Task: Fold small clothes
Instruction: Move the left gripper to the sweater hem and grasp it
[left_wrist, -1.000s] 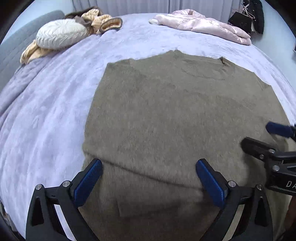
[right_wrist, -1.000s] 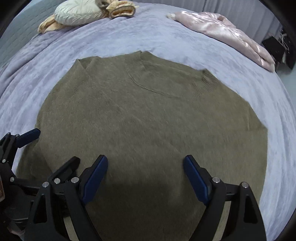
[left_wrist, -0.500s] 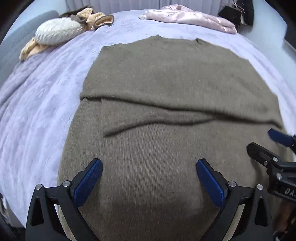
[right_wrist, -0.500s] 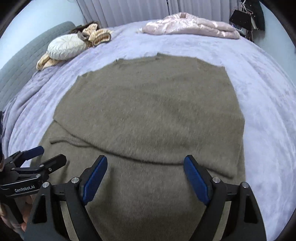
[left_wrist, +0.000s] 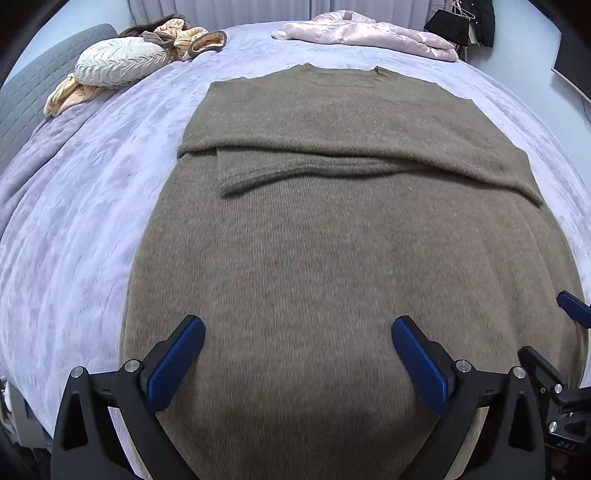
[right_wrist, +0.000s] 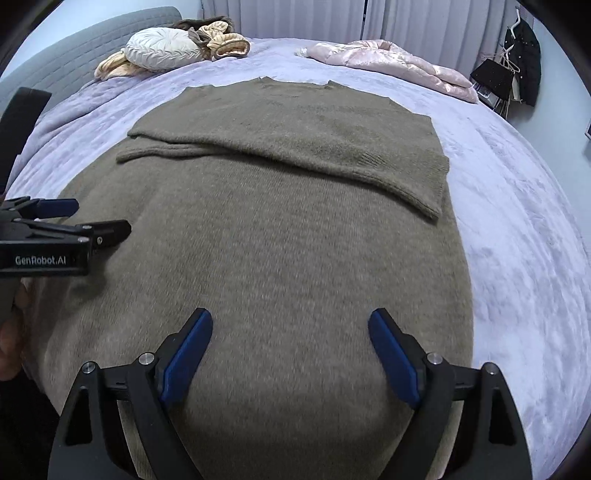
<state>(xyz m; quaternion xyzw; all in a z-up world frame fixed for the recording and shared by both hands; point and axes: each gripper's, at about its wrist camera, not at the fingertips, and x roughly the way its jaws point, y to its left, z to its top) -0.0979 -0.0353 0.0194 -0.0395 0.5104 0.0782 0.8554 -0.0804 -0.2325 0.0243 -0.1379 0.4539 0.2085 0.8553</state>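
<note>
An olive-brown knitted sweater (left_wrist: 332, 258) lies flat on the lavender bed, neck at the far end, sleeves folded across its middle into a band (left_wrist: 332, 166). In the right wrist view the same sweater (right_wrist: 280, 240) fills the centre. My left gripper (left_wrist: 295, 354) hovers open over the sweater's near part, nothing between its blue pads. My right gripper (right_wrist: 290, 350) is open too, over the near hem, nothing in it. Each gripper shows at the edge of the other's view: the right gripper (left_wrist: 561, 332) at the far right, the left gripper (right_wrist: 88, 219) at the left.
A lavender blanket (left_wrist: 92, 221) covers the bed. A white round cushion (left_wrist: 118, 66) and tan clothes (left_wrist: 184, 37) lie at the far left, a pink padded jacket (left_wrist: 369, 33) at the far right. A grey headboard (right_wrist: 74, 59) stands at the left; dark bags (right_wrist: 495, 77) hang at the right.
Both grippers have drawn back toward the near hem; the sweater's folded sleeve band and lower body came into view. Both have stayed open.
</note>
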